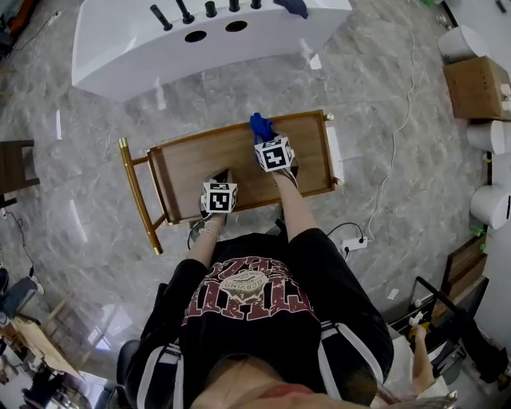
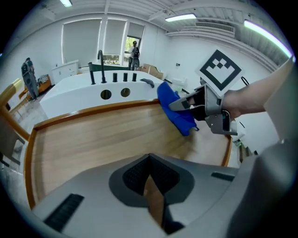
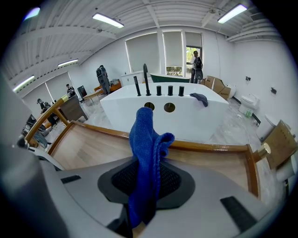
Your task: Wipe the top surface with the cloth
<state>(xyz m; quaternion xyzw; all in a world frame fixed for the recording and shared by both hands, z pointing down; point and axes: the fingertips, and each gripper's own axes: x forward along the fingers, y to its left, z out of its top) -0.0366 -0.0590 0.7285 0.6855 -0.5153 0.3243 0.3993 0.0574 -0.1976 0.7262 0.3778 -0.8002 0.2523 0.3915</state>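
Observation:
The top surface is a brown wooden tray top (image 1: 192, 164) with a raised rim, on a gold-framed cart. My right gripper (image 1: 267, 142) is over its far middle, shut on a blue cloth (image 1: 260, 125) that bunches up past the fingertips. In the right gripper view the blue cloth (image 3: 146, 153) stands upright between the jaws of the right gripper (image 3: 146, 186), above the wood (image 3: 93, 148). My left gripper (image 1: 219, 180) hovers at the near edge with nothing in it; in its own view the left gripper (image 2: 150, 160) looks shut. That view shows the cloth (image 2: 174, 109) lifted just off the wood (image 2: 102, 135).
A white bathtub (image 1: 200, 40) with black taps stands just beyond the cart, a dark rag (image 1: 291, 6) on its rim. The cart's gold handle (image 1: 137, 192) sticks out at the left. A cardboard box (image 1: 477, 86) and a power strip (image 1: 354, 244) lie on the floor to the right.

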